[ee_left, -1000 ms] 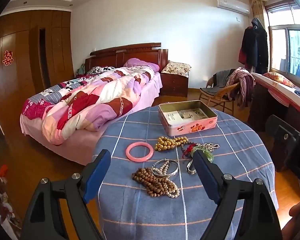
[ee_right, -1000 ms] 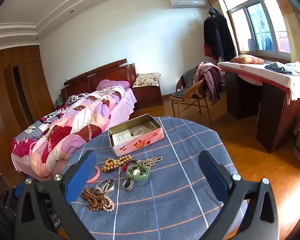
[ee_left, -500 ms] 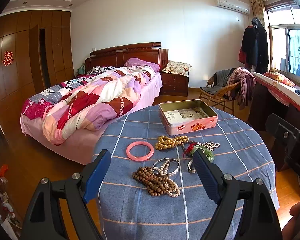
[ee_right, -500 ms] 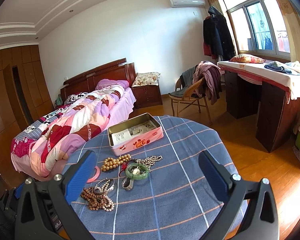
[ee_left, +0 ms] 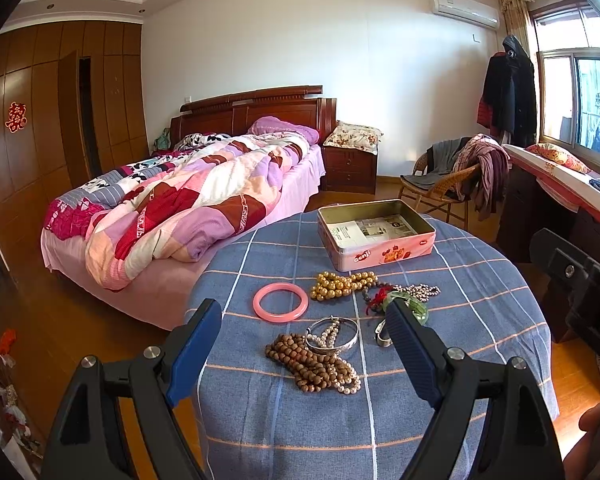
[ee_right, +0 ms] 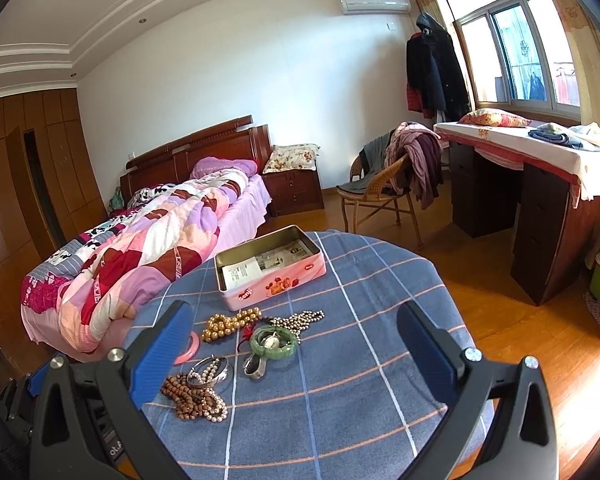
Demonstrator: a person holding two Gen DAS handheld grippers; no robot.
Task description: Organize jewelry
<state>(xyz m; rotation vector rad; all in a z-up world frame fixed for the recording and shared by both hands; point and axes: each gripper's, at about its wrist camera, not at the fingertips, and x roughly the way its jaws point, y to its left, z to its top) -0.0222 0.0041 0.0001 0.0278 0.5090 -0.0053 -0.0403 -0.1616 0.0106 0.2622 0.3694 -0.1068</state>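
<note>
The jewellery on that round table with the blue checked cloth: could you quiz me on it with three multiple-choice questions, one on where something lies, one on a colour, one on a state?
1. Where does the smooth pink ring bangle lie?
A. inside the tin
B. flat on the blue checked tablecloth, beside the golden bead strand
C. on the bed

2. What colour is the round jade-like bangle near the red tassel?
A. green
B. black
C. orange

3. What state is the pink rectangular metal tin in?
A. lid shut
B. tipped on its side
C. open on top, printed paper inside

Answers:
1 B, it rests on the cloth to the left of the golden beads in the left wrist view.
2 A, it shows green in the right wrist view.
3 C, no lid covers it and paper lines its bottom.
</note>
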